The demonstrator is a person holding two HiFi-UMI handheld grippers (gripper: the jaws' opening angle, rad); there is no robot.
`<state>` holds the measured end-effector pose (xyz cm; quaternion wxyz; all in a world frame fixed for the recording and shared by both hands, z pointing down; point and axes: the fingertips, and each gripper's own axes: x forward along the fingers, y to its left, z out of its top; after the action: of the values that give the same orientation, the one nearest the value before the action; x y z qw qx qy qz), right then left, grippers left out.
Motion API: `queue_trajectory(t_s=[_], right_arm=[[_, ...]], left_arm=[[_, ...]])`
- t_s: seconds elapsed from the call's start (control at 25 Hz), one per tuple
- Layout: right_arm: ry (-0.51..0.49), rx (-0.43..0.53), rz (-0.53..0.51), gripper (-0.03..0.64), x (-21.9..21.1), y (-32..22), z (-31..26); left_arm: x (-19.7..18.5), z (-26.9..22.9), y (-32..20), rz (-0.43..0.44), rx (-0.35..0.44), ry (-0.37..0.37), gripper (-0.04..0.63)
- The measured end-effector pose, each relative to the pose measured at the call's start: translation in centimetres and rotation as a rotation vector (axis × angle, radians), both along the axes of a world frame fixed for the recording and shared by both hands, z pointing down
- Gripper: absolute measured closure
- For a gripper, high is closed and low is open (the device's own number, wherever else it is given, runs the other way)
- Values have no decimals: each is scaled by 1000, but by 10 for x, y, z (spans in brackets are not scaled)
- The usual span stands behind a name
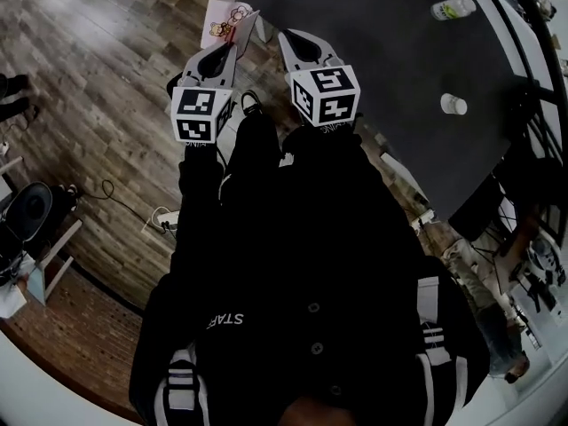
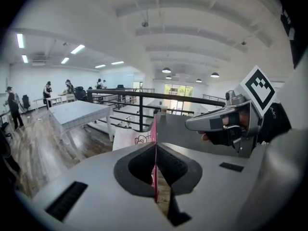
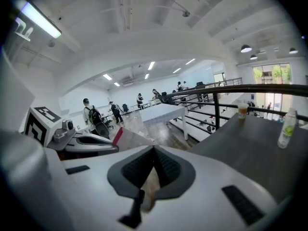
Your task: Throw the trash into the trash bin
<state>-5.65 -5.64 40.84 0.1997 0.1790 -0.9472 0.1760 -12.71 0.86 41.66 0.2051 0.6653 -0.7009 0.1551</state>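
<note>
Step in hand, by my reading: carrying the trash to the bin. Left gripper [image 1: 232, 48] is clenched on the trash [image 1: 225, 20], a thin pink-and-white printed paper pack held edge-on, over the wood floor just left of the dark table [image 1: 399, 60]. Right gripper [image 1: 287, 35] hangs beside it, at the table's left edge, jaws together with nothing clearly held. A blurred tan patch shows under those jaws, floor or scrap, cannot tell. No trash bin in any view. Next move: find it, bring the trash over its opening, then release.
</note>
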Motion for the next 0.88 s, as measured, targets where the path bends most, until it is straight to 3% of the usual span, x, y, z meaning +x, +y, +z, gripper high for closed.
queue_trajectory(t_s=[0.44,0.88], right_arm=[[87,-46,-259,603,-125,70,41],[220,-82,-413,603,-188,115,117]], left_arm=[[-101,50,87,-260,-63,69,592],[-152,150,158,-432,-166,188,592]])
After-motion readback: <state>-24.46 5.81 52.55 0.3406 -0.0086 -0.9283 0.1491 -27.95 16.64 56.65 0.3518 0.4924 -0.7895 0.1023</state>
